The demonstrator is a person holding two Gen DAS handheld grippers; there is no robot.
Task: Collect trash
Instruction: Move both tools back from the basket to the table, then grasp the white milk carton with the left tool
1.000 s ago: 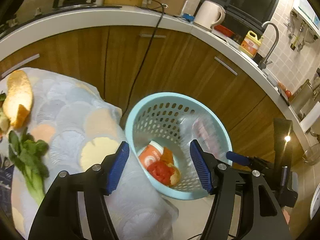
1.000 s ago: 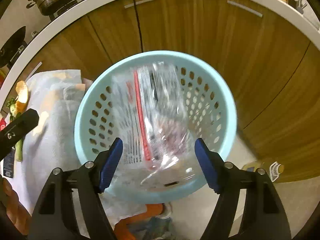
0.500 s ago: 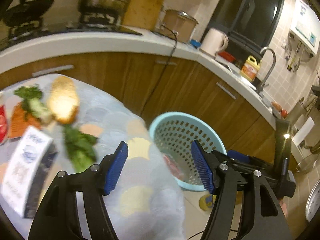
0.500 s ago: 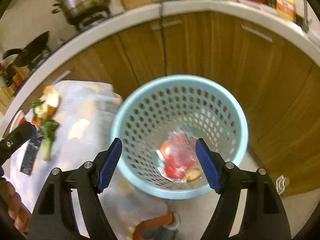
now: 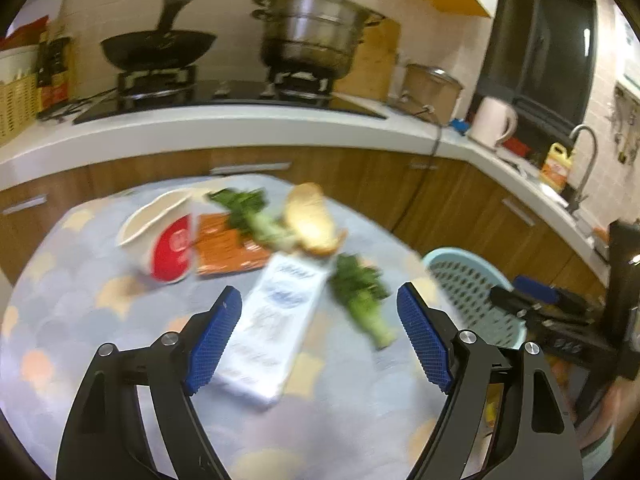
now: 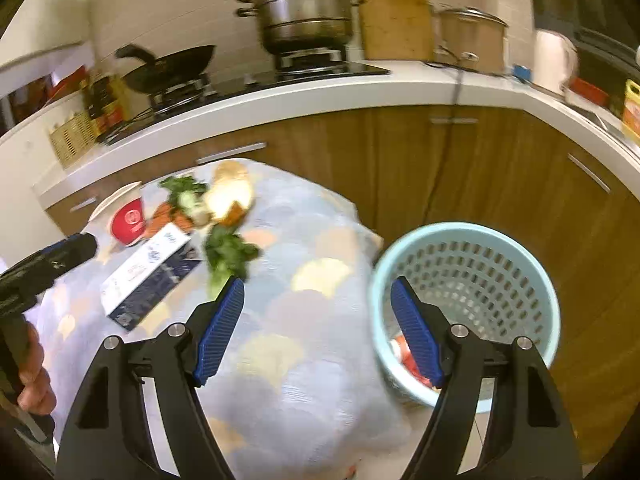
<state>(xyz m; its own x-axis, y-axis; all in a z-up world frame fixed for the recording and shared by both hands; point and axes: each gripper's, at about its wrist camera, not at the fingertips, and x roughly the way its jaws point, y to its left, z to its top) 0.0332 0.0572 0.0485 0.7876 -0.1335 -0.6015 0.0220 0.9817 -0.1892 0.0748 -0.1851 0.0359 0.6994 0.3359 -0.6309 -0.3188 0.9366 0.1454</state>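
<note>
Trash lies on a cloth-covered table (image 5: pixel 100 300): a white carton (image 5: pixel 276 320), leafy stalks (image 5: pixel 362 296), a bread piece (image 5: pixel 312 220), an orange packet (image 5: pixel 228 248) and a red-and-white paper cup (image 5: pixel 168 240). My left gripper (image 5: pixel 320 338) hovers above the carton, its jaws opening with nothing pressed between them. My right gripper (image 6: pixel 318 326) stands open and empty over the table edge, beside the light-blue basket (image 6: pixel 472 272), which holds red scraps (image 6: pixel 408 360). The carton (image 6: pixel 148 276) and greens (image 6: pixel 228 252) lie left of it.
Wooden cabinets and a white counter (image 5: pixel 240 128) curve behind the table, with a wok (image 5: pixel 156 48), a steel steamer pot (image 5: pixel 312 32), a kettle (image 5: pixel 492 120) and a sink tap (image 5: pixel 584 160). A black cord (image 6: pixel 444 160) hangs down the cabinets. A hand (image 6: pixel 32 376) shows at left.
Both grippers swung up and left, away from over the basket toward the table. The clear wrapper dropped from the right gripper into the basket. The left jaws widened.
</note>
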